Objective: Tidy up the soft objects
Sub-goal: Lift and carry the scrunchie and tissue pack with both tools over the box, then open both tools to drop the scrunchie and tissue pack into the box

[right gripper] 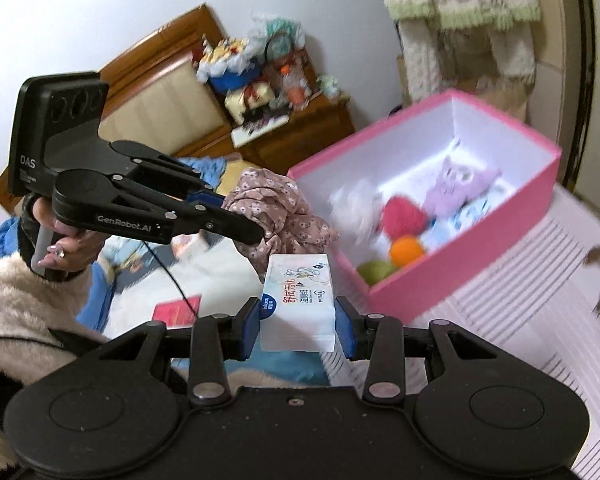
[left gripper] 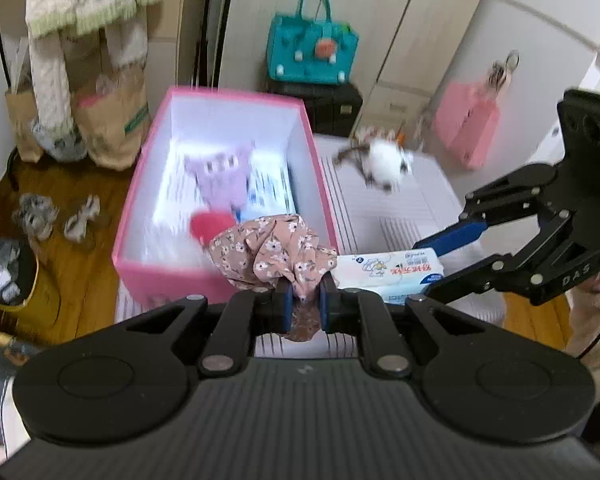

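Note:
My left gripper (left gripper: 305, 304) is shut on a pink floral cloth (left gripper: 276, 252), held in the air near the front corner of the pink box (left gripper: 168, 276). In the right wrist view that cloth (right gripper: 284, 216) hangs from the left gripper (right gripper: 246, 236) just left of the pink box (right gripper: 460, 268). My right gripper (right gripper: 296, 322) is shut on a white tissue pack (right gripper: 298, 300); the left wrist view shows the tissue pack (left gripper: 388, 274) in the right gripper (left gripper: 432, 266). Inside the box lie a purple plush (right gripper: 456, 192), a red ball (right gripper: 404, 216), an orange ball (right gripper: 407, 251), a green ball (right gripper: 376, 272) and something white and fluffy (right gripper: 356, 208).
The box stands on a white striped bed cover (left gripper: 380, 208). A white and brown plush (left gripper: 384, 160) lies on it beyond the box. A teal bag (left gripper: 312, 44), a pink bag (left gripper: 466, 124), paper bags (left gripper: 112, 120) and wardrobe doors stand behind. A person's hand (right gripper: 66, 246) grips the left handle.

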A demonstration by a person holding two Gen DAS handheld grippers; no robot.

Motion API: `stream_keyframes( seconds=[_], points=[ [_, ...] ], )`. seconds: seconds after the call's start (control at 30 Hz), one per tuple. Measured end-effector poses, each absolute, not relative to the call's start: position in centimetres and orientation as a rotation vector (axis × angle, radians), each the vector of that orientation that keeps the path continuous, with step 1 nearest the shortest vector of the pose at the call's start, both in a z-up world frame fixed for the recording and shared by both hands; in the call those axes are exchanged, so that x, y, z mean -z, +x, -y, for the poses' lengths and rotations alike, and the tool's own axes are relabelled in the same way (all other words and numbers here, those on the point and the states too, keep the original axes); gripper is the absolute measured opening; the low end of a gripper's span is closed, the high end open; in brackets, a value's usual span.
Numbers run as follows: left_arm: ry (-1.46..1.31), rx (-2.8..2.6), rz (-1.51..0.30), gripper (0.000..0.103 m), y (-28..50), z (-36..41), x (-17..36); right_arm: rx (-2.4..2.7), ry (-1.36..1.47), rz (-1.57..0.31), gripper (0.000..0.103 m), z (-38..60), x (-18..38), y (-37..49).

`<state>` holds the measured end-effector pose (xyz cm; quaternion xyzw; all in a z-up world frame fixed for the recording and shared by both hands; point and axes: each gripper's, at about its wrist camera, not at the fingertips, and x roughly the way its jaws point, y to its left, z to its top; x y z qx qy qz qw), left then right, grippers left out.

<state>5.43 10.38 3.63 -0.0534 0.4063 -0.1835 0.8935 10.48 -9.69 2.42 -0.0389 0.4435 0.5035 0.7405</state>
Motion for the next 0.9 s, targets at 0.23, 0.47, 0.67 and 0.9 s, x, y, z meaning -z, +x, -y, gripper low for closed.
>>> stream_keyframes(
  seconds=[0.23,0.47,0.67,0.9],
  points=[
    [-0.084,0.345,-0.782,0.012,10.9,-11.8,-3.7,-1.034,-0.081,-0.888,0.045,8.4,-4.2,13.8],
    [-0.019,0.314,-0.822,0.012,16.5,-11.9,-0.7,-0.945,-0.103,-0.877,0.045,5.7,-2.9,19.1],
    [0.1,0.288,-0.865,0.012,20.4,-10.9,1.7,-0.837,-0.154,-0.853,0.045,3.4,-1.2,24.1],
    [0.197,0.258,-0.882,0.013,23.7,-10.1,3.5,-0.784,-0.093,-0.931,0.045,1.7,1.8,30.2]
  ],
)
